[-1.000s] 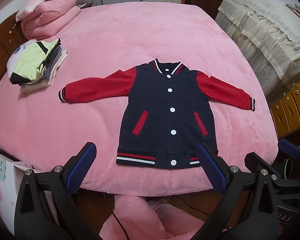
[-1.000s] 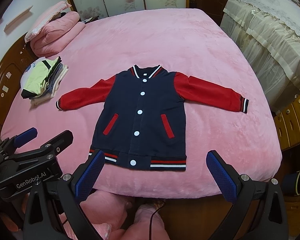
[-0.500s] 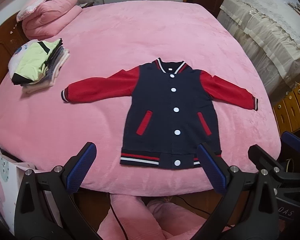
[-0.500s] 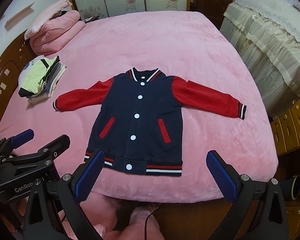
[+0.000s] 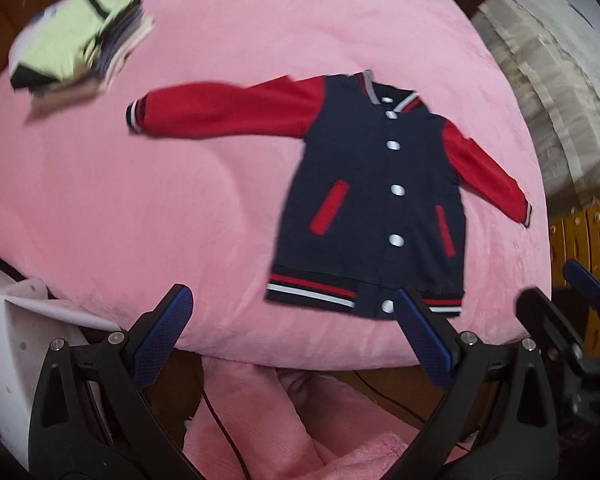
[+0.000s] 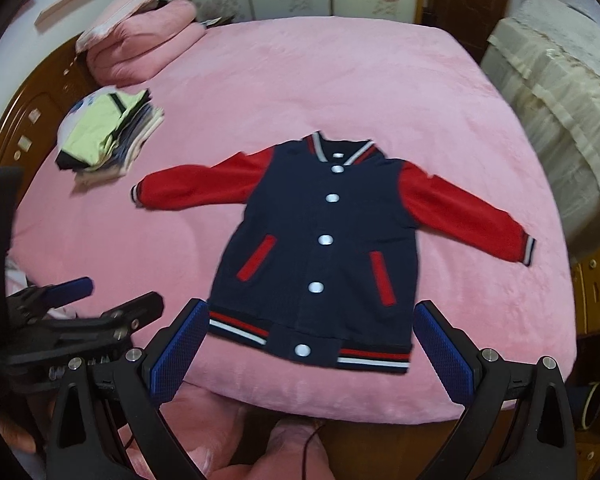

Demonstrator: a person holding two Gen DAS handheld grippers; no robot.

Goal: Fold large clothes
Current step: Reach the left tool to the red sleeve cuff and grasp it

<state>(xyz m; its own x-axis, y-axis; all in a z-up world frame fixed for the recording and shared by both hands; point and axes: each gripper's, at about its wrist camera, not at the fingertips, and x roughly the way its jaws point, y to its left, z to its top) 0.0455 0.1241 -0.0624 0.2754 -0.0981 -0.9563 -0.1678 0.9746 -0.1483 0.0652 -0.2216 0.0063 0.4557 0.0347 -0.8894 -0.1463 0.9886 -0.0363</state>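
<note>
A navy varsity jacket [image 6: 320,248] with red sleeves and white snap buttons lies flat, front up, near the front edge of the pink bed, both sleeves spread out. The left wrist view shows the same jacket [image 5: 376,204] right of centre. My left gripper [image 5: 296,336] hangs open before the bed's front edge, left of the striped hem, holding nothing. My right gripper [image 6: 308,352] is open too, its blue fingers [image 6: 440,352] straddling the hem from just in front of it. The left gripper [image 6: 80,320] also shows at the left of the right wrist view.
A stack of folded clothes [image 6: 108,136] sits at the bed's left side, with a rolled pink quilt [image 6: 140,44] behind it. A wooden headboard [image 6: 32,108] runs along the left. A lace-covered piece of furniture [image 6: 560,112] and wooden drawers [image 6: 596,284] stand right of the bed.
Both grippers have moved forward and down towards the jacket, which looks larger. The left view has swung left and is blurred by motion. Both stay open.
</note>
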